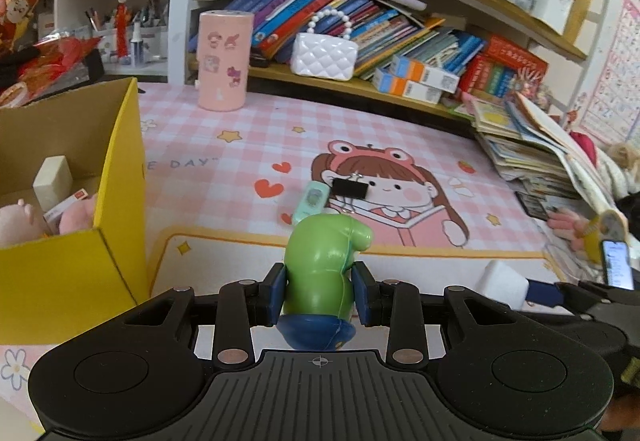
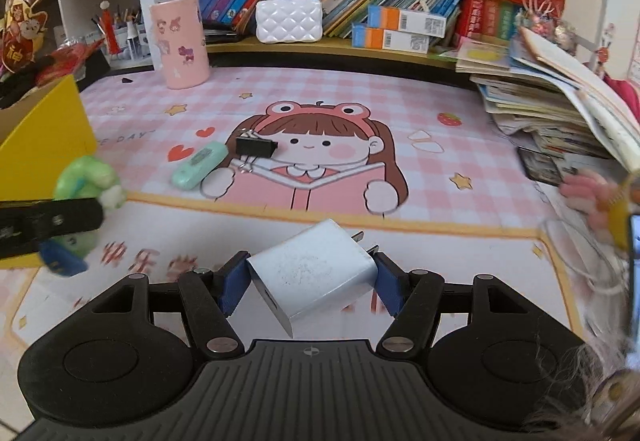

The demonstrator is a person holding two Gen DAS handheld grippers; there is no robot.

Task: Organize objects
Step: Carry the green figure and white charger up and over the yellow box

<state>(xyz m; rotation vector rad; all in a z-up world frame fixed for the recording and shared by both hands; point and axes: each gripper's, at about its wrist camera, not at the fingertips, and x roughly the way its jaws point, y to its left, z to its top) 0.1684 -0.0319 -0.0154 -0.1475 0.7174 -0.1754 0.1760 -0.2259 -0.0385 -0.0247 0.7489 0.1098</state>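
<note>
Jaws first: both sets are clamped, nothing's loose. Off at about 9 o'clock the yellow box [image 1: 80,249] sits open-topped, so that's probably where stuff gets dumped. A white charger [image 2: 312,277] is pinched across its sides by the right gripper [image 2: 310,283], prongs poking away, lifted off the pink mat [image 2: 440,113]. A green toy [image 1: 324,265] is squeezed around its middle by the left gripper [image 1: 320,293], tilted downward, hovering just right of the box.
</note>
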